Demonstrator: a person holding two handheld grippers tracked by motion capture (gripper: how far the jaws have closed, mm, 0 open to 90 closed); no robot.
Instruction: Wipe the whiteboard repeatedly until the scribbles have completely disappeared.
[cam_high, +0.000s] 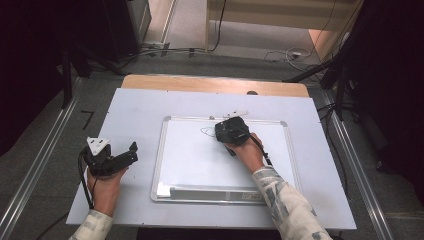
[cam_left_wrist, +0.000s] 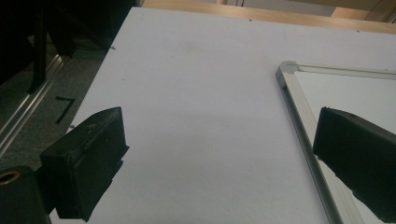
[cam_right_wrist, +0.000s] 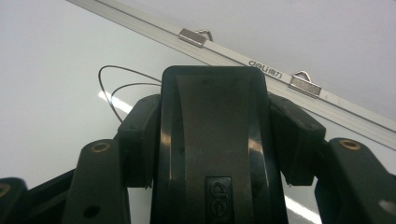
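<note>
1. The whiteboard (cam_high: 200, 165) lies flat at the middle of the white table (cam_high: 135, 115), with its silver frame all round and a tray strip along the near edge.
2. The right gripper (cam_high: 231, 131) sits over the upper middle of the whiteboard, just below the far frame rail.
3. In the right gripper view, the right gripper (cam_right_wrist: 215, 93) has its jaws clamped against both sides of a black whiteboard eraser (cam_right_wrist: 215, 140). The eraser bears a "deli" mark on its back.
4. The eraser rests on or just above the board surface; contact cannot be confirmed.
5. Thin drawn black loops (cam_right_wrist: 123, 86) lie on the board just beside the eraser, at its left in the right gripper view.
6. Two metal hanger clips (cam_right_wrist: 192, 37) sit on the far frame rail, beyond the eraser.
7. The left gripper (cam_high: 122, 157) is held above the table, left of the whiteboard and apart from it.
8. In the left gripper view, the left gripper (cam_left_wrist: 219, 140) has its jaws spread wide with nothing between them; the table and the corner of the board frame (cam_left_wrist: 292, 88) lie below.
</note>
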